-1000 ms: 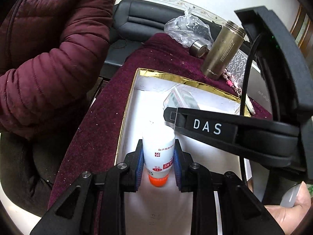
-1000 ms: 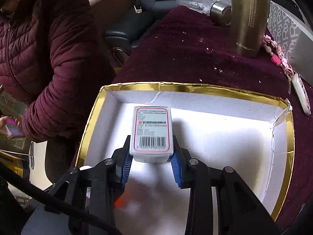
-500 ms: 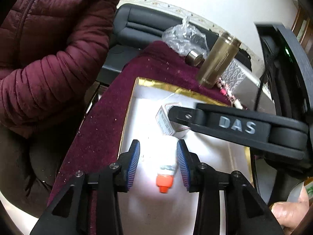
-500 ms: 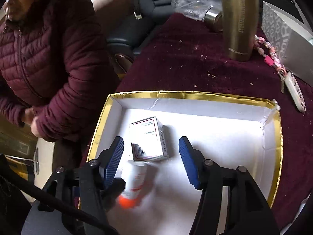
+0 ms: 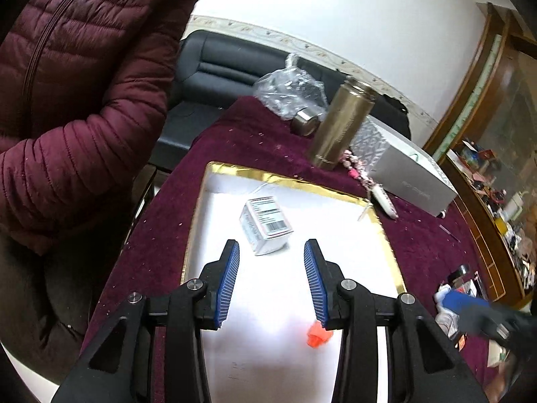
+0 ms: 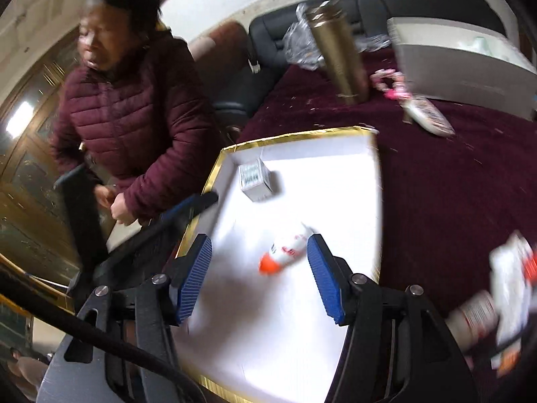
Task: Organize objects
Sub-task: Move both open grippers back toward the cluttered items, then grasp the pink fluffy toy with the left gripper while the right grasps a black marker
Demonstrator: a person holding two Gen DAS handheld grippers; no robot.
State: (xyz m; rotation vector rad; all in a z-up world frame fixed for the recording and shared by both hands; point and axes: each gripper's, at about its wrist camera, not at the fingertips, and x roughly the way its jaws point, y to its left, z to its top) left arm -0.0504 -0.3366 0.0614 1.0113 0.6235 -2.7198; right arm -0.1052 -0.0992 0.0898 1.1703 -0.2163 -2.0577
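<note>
A white tray with a gold rim (image 5: 288, 179) (image 6: 295, 136) lies on the dark red cloth. In it sit a small white carton with a barcode (image 5: 265, 225) (image 6: 255, 181) and a white bottle lying on its side, its orange cap (image 5: 317, 334) towards me. My left gripper (image 5: 272, 268) hangs open above the tray floor, nothing between its pads. My right gripper (image 6: 260, 245) is opening above the tray. The bottle (image 6: 288, 252) shows between its fingers, lower down and untouched.
A gold flask (image 5: 342, 124) (image 6: 339, 57), a metal cup, a crumpled plastic bag (image 5: 288, 90), pink beads and a grey box (image 5: 402, 168) stand beyond the tray. A person in a maroon jacket (image 6: 134, 117) stands at the left. Blurred white packets (image 6: 510, 285) lie at the right.
My left gripper let go of the bottle and my right let go of the carton; both now lie in the tray. Both grippers drew back and up, the right one swinging sideways.
</note>
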